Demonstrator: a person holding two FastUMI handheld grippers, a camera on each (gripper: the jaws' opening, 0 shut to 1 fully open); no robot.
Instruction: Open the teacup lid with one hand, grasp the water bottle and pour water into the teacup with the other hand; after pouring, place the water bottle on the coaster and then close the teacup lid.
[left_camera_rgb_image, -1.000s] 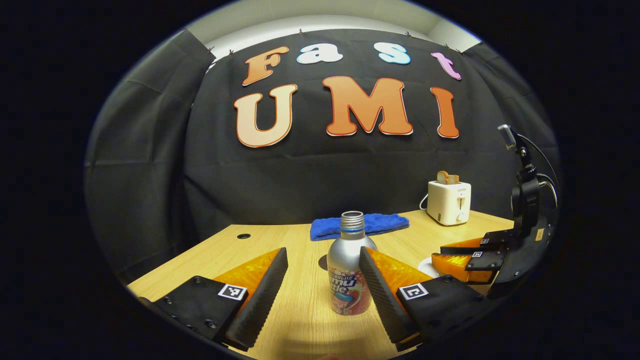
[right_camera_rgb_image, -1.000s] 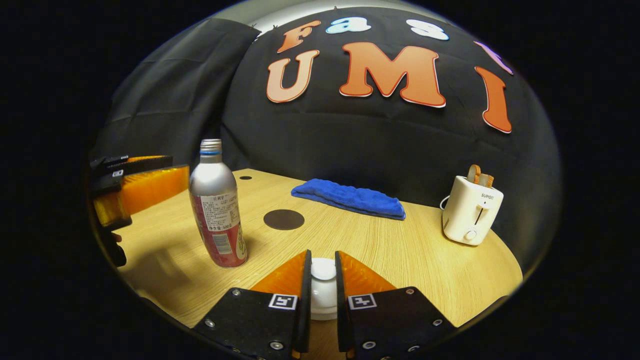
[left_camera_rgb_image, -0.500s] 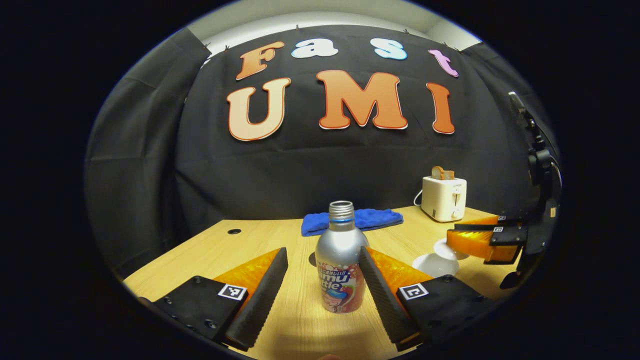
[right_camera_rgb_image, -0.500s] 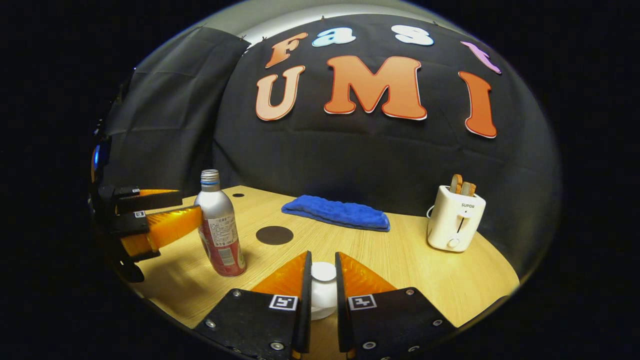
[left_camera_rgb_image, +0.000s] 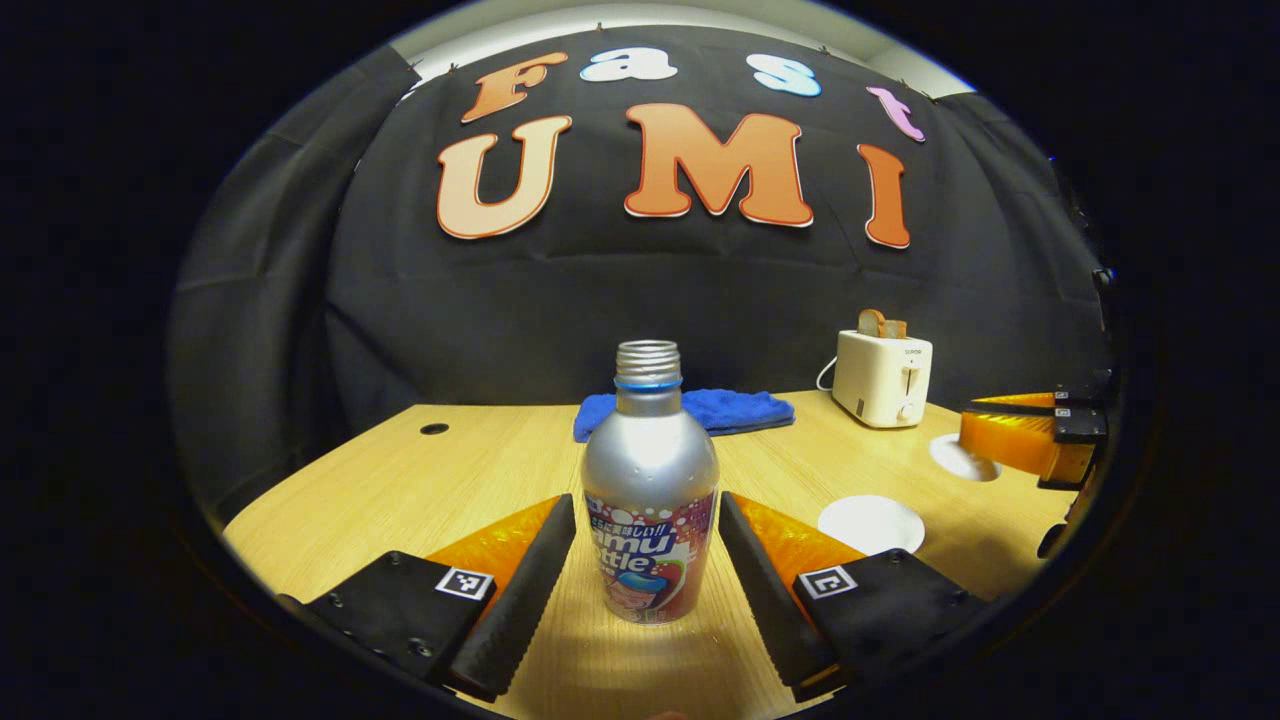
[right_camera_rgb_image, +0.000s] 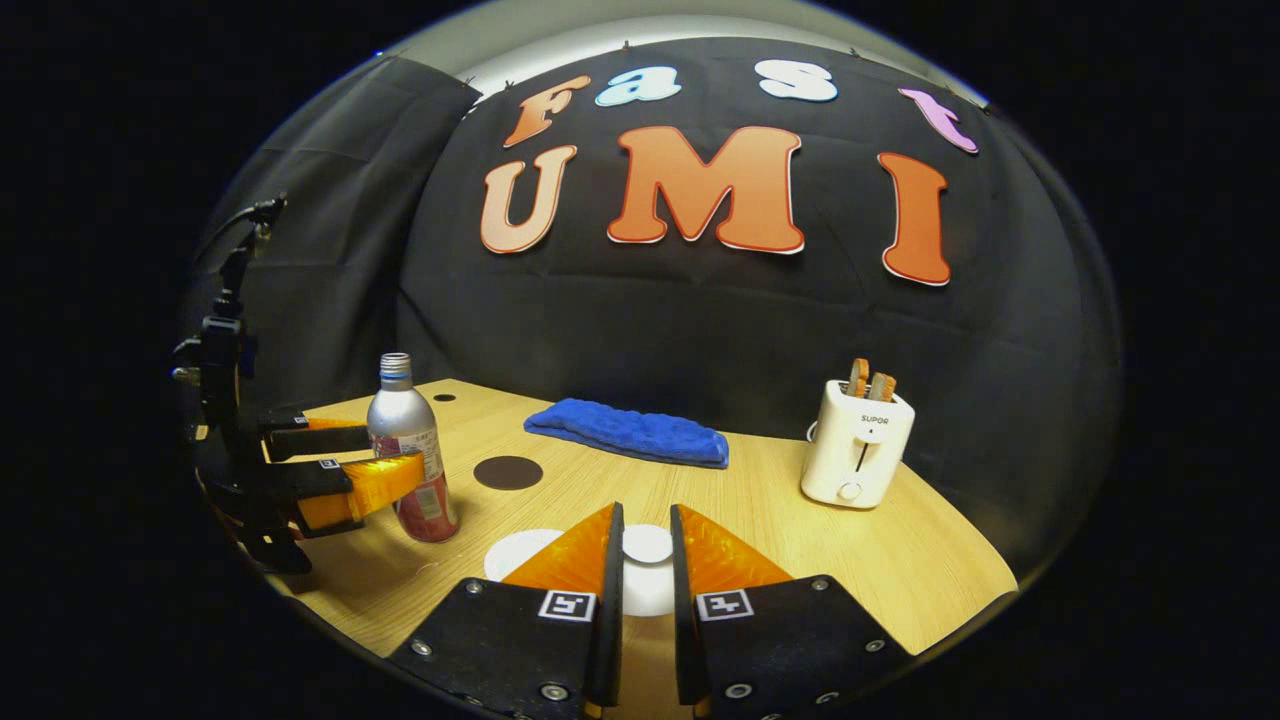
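Note:
A silver water bottle (left_camera_rgb_image: 650, 500) with a red label and no cap stands upright on the wooden table (left_camera_rgb_image: 420, 490). My left gripper (left_camera_rgb_image: 648, 590) is open, one finger on each side of the bottle's lower half. In the right gripper view the bottle (right_camera_rgb_image: 400, 430) stands between the left gripper's fingers (right_camera_rgb_image: 360, 485). My right gripper (right_camera_rgb_image: 647, 560) is shut on the knob of the white teacup lid (right_camera_rgb_image: 648, 592), held in the air. The uncovered white teacup (left_camera_rgb_image: 872, 522) (right_camera_rgb_image: 512, 552) sits below and beside it. A dark round coaster (right_camera_rgb_image: 508, 472) lies behind the cup.
A folded blue towel (right_camera_rgb_image: 630, 432) lies near the back edge of the table. A white toaster (right_camera_rgb_image: 857, 445) holding bread slices stands at the back right. A small round hole (left_camera_rgb_image: 434, 428) marks the table's far left corner.
The right gripper has lifted the lid off the teacup and carried it up and away, so the open cup shows. The left gripper has moved forward around the bottle.

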